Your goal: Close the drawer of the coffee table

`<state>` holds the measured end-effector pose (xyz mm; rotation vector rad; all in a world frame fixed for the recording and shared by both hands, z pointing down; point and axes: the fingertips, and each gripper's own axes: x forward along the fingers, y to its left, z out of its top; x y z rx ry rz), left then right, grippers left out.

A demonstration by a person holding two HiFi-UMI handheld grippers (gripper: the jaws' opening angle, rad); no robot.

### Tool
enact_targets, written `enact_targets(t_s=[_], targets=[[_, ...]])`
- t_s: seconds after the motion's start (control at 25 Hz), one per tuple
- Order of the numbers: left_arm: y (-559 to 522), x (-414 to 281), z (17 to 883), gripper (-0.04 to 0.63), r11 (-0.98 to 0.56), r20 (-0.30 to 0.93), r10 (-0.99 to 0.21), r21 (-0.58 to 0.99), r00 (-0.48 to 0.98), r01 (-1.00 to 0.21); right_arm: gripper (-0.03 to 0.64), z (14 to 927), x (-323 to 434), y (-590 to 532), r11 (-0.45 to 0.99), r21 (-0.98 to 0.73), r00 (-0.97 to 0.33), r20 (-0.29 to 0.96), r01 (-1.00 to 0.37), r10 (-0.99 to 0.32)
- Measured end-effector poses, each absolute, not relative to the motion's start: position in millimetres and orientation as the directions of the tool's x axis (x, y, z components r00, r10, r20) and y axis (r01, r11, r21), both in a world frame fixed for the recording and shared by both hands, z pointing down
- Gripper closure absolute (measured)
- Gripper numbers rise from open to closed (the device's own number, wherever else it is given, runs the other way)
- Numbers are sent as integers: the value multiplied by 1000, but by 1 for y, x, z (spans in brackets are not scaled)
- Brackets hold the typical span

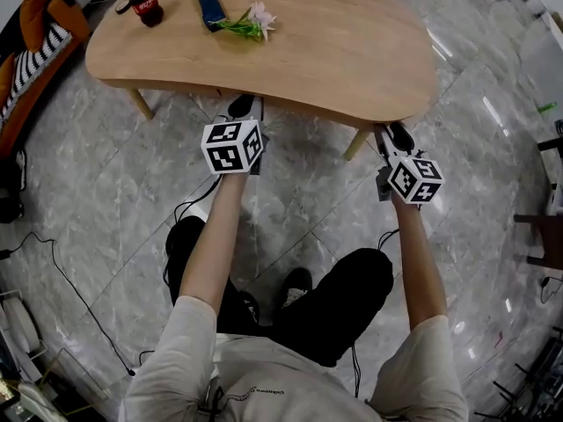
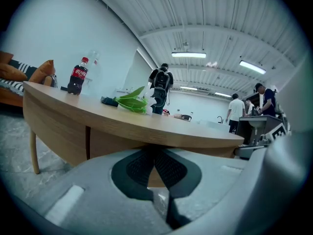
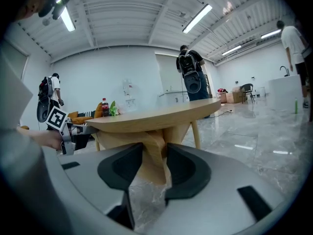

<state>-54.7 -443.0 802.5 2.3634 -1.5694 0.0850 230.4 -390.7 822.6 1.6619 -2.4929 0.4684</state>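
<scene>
The wooden coffee table [image 1: 334, 51] fills the top of the head view. Its front panel [image 2: 63, 131] shows a dark vertical seam, and no drawer sticks out from under the top. My left gripper [image 1: 244, 106] is at the table's near edge. In the left gripper view its pads [image 2: 146, 165] meet, shut on nothing, with the tips [image 2: 154, 153] right at the panel below the tabletop. My right gripper [image 1: 393, 134] is by the right front leg [image 1: 355, 144]. Its jaws [image 3: 155, 160] stand a little apart, and the leg [image 3: 155, 153] shows in the gap beyond them.
On the tabletop stand a cola bottle [image 1: 147, 5], a blue object [image 1: 209, 7] and flowers [image 1: 251, 23]. A sofa with an orange cushion [image 1: 35, 42] is at the left. Cables [image 1: 53, 253] lie on the marble floor. A dark chair [image 1: 541, 236] stands at the right. People [image 2: 161, 87] stand far behind.
</scene>
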Motion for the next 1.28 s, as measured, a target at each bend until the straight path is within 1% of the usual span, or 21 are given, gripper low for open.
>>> enact_targets(t_s=[0.16,0.36,0.44,0.52,0.68,0.8,0.92,1.0,1.16,1.28], targets=[[-442,-55,803,586,-359,226,-889,195,398,-913,454,823,231,-390,362,-193,-404,262,-912,-877],[-438,-53,807,586,-371,253,-877,182,408,-911,467,826,234,-386,341,-173,-378,272,-924,-885],[-433,-54,813,586,-370,271,-872,176,407,-912,492,832,234,-381,349,-149,-379,304,-925,-874],[-428,-53,818,586,-369,297,-865,170,405,-914,492,839,235,-374,353,-138,-379,340,-925,-861],[-416,-51,818,586,-373,374,-832,167,409,-913,494,842,237,-360,311,-198,-367,414,-930,-833],[-393,-47,809,586,-370,456,-778,222,432,-902,494,830,235,-333,291,-229,-369,494,-929,-788],[-368,-49,783,586,-351,520,-735,256,434,-901,494,805,236,-306,265,-266,-372,555,-927,-744],[-363,-55,750,586,-345,545,-721,254,428,-904,494,779,227,-302,262,-290,-386,567,-921,-728],[-335,-66,673,586,-345,567,-699,267,436,-900,494,711,202,-273,261,-322,-409,591,-910,-696],[-312,-73,614,586,-343,554,-688,321,468,-883,494,662,183,-249,294,-309,-425,608,-905,-670]])
